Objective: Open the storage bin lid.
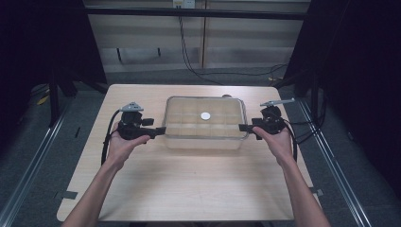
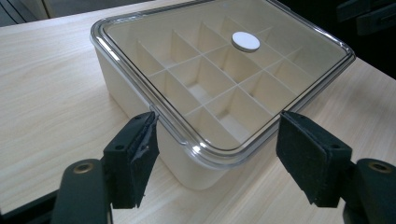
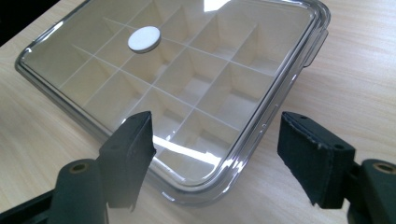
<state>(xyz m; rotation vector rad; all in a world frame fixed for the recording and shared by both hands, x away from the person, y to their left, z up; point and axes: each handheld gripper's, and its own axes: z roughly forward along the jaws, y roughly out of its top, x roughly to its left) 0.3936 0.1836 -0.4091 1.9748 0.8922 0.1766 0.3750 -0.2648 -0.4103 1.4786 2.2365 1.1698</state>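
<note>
Approach stage only: the lidded compartment box rests mid-surface, lid on, while left gripper and right gripper flank its ends, jaws wide, nothing clamped.

I see the light wood-grain counter filling the middle of the high view, its bare lower half toward the bottom edge. Around it lies grey floor. A metal rail runs diagonally through the lower left of the frame, and another rail runs through the lower right. Across the top stands a pale panelled wall, with a black cable hanging down it from the top centre and trailing over the floor toward the upper right. Dark curtains close off the upper left and upper right corners.
</note>
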